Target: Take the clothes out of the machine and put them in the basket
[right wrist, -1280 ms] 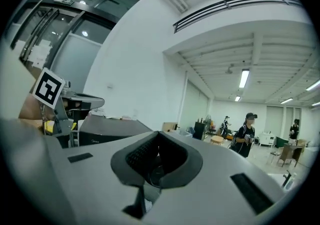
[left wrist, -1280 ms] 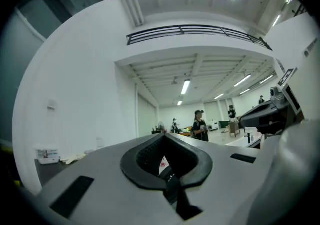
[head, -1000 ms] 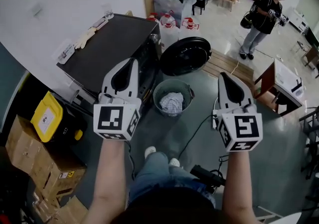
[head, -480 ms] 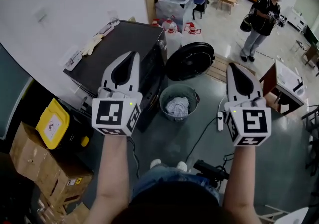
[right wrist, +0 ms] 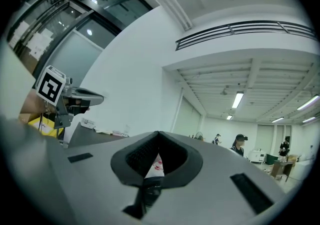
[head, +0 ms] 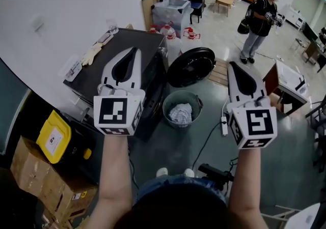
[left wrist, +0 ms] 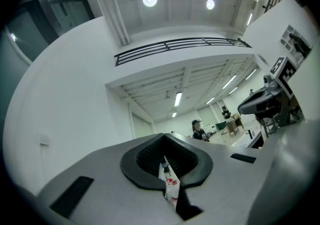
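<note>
Holding your left tongs [head: 133, 51] and right tongs [head: 234, 66] closed and empty up front, you look finished: the clothes [head: 181, 113] lie in the basket [head: 167, 105] mid-frame, beside the open machine [head: 142, 37].

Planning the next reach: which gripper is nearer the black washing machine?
Left. The left gripper hangs shut over the front edge of the machine; the right gripper, also shut, is off beyond the basket and the open door.

Matt black machine [head: 135, 39], glossy round door [head: 191, 67]; smooth grey basket [head: 182, 93] holds crumpled pale cloth [head: 180, 113]; shiny floor [head: 285, 162]; cardboard boxes [head: 30, 172] lower left.
</note>
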The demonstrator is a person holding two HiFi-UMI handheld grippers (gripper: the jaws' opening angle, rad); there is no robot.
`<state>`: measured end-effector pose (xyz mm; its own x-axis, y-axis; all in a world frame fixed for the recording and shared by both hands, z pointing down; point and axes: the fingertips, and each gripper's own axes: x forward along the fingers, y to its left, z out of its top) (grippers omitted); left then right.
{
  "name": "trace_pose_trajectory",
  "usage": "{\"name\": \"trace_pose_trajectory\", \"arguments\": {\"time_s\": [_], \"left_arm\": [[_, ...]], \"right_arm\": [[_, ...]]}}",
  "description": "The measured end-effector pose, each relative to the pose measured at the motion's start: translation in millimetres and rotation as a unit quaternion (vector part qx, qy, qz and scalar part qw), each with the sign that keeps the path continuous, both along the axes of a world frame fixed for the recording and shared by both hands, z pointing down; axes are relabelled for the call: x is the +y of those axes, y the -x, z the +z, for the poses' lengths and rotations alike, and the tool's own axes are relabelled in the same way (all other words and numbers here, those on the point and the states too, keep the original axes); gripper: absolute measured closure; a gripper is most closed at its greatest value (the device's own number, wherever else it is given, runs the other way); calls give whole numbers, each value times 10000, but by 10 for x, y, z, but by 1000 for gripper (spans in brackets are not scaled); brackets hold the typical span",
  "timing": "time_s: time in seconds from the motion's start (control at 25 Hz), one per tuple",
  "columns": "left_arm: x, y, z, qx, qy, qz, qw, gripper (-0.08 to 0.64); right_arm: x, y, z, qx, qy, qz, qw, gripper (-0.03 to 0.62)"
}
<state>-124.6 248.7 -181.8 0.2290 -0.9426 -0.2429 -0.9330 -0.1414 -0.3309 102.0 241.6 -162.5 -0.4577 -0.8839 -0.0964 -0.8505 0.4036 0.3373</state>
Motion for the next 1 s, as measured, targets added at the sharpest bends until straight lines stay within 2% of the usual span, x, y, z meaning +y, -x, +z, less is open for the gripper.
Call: {"name": "trace_pose_trajectory", "arguments": {"time_s": [1.0], "left_arm": [[-64,107,-51,-358,86,-153,9992,558]], "right_arm": [[69,-38,-162,14,-238,385,9990,589]]}}
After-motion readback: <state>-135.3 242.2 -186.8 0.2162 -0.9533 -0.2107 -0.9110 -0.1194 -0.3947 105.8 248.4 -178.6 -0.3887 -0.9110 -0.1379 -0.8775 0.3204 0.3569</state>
